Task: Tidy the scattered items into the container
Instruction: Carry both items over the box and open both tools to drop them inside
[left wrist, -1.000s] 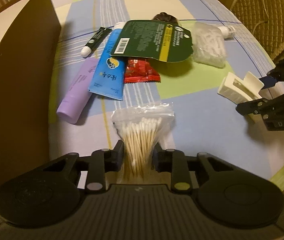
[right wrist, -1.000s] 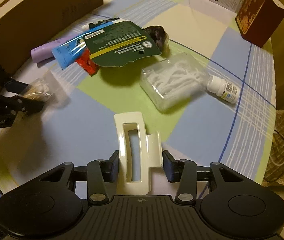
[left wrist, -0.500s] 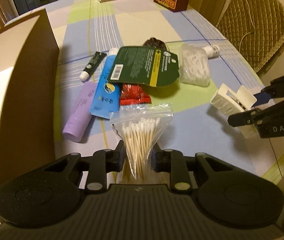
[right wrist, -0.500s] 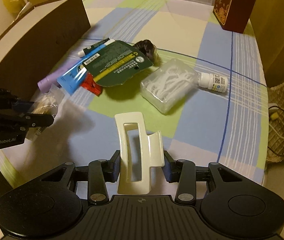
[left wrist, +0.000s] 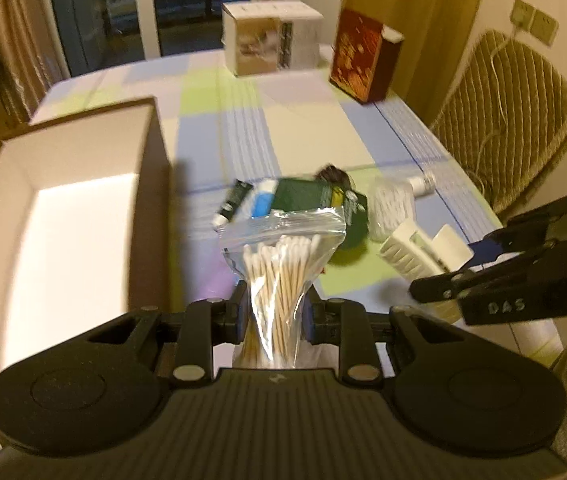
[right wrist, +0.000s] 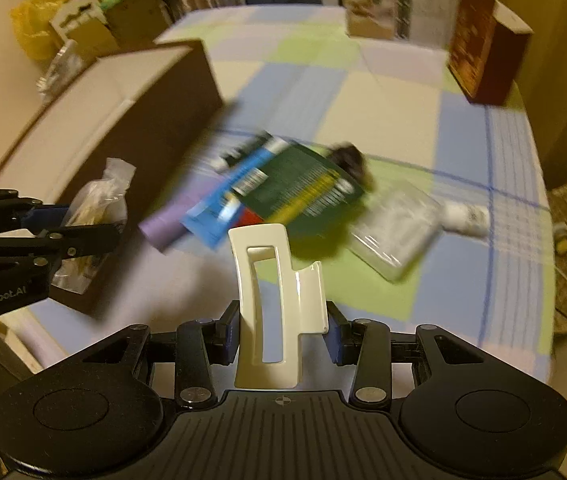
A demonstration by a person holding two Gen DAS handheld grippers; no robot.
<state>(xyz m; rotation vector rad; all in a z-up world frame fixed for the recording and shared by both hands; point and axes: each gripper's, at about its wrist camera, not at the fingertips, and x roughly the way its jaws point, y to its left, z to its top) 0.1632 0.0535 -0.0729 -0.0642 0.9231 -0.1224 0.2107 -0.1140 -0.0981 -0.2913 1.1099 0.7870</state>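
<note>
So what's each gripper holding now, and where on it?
Left gripper pinches the swab bag around its lower half, zip end pointing away. Right gripper clamps the white hair clip across its lower sides, near the handle end.

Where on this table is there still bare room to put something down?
The far cloth between the open box, the white carton and the red carton is bare. The box floor looks empty too. It is crowded around the green packet.
</note>
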